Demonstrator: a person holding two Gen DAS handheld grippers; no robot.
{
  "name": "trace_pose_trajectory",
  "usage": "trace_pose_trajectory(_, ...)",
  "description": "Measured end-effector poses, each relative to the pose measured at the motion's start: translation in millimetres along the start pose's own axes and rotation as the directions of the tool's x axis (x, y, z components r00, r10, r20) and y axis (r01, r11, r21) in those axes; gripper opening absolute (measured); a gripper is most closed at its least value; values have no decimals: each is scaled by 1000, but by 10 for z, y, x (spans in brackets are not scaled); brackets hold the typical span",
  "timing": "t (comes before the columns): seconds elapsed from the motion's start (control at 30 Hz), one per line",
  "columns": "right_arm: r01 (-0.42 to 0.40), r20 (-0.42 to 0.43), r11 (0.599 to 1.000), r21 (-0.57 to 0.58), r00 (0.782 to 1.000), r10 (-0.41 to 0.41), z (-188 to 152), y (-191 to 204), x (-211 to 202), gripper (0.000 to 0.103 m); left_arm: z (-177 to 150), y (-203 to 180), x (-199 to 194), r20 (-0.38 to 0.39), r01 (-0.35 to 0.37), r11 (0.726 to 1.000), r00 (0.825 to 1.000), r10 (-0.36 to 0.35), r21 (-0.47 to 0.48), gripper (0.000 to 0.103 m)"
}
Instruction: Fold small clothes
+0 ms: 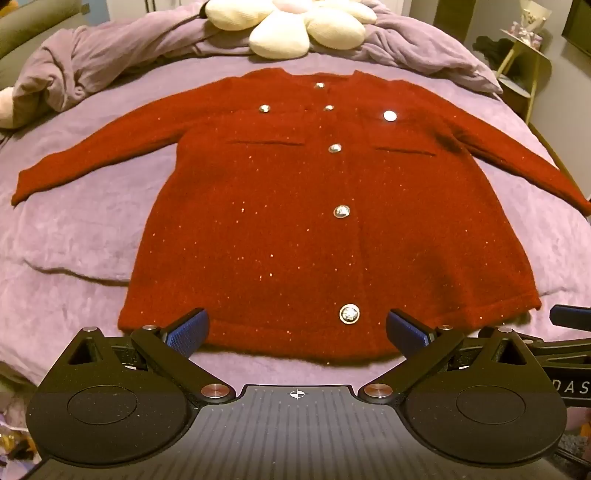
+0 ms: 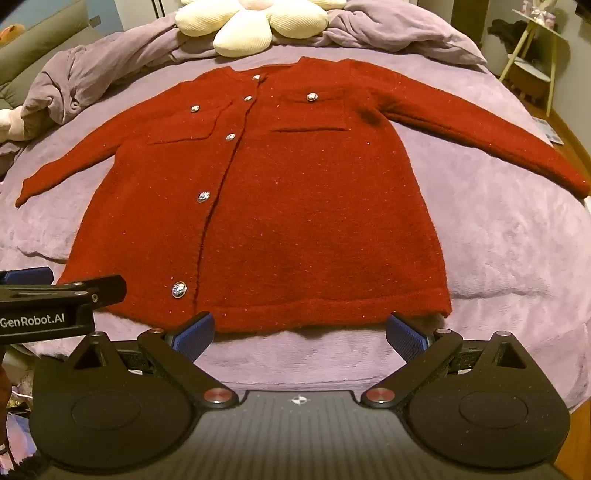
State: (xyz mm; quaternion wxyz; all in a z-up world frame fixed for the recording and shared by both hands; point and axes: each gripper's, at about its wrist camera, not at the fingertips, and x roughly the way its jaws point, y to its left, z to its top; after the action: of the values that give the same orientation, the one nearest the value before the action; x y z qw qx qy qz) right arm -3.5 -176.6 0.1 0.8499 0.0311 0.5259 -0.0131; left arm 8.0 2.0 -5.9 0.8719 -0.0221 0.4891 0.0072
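No box, basket or drawer shows in either wrist view; the only bearing surface is the bed with its lilac blanket (image 1: pixel 74 229), and on it lies one red cardigan (image 1: pixel 295 221), spread flat, front up, buttoned, both sleeves stretched out to the sides. I hold both tools pitched steeply down toward the blanket from the near edge of the bed. My left gripper (image 1: pixel 297 330) has its jaws spread wide; the blue pads (image 1: pixel 188 328) stand apart with nothing between them. My right gripper (image 2: pixel 299 332) is likewise spread wide and grips nothing. The two tools sit side by side: in the left wrist view, part of my right tool enters at the right edge, and in the right wrist view my left tool's body appears at the left edge. Relative to my left gripper, the cardigan's hem lies just ahead of the fingertips, with the lowest silver button (image 1: pixel 349 314) between the two pads' lines of reach. Relative to my right gripper, the hem lies just ahead and its right corner is near the right pad; whether they touch I cannot tell. A white flower-shaped cushion (image 2: pixel 251 22) rests well beyond the collar, on a bunched lilac duvet (image 2: pixel 92 74).
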Motion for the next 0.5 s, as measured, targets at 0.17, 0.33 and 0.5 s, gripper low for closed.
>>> trace_pose_trajectory(0.17, -9, 4, 1000, 6, 1000, 9, 10, 6, -17, 99, 0, 9, 9, -2, 1, 1000, 1000, -1, -2, 103)
trace_pose_trajectory(0.33, -16, 3, 1000, 11, 1000, 16, 24, -39, -33, 99, -2, 15, 11, -6, 2, 1000, 1000, -2, -5, 103)
trace_pose_trajectory(0.5, -15, 1, 1000, 10, 1000, 15, 30, -14, -29, 99, -1, 26, 13, -9, 6, 1000, 1000, -7, -8, 103)
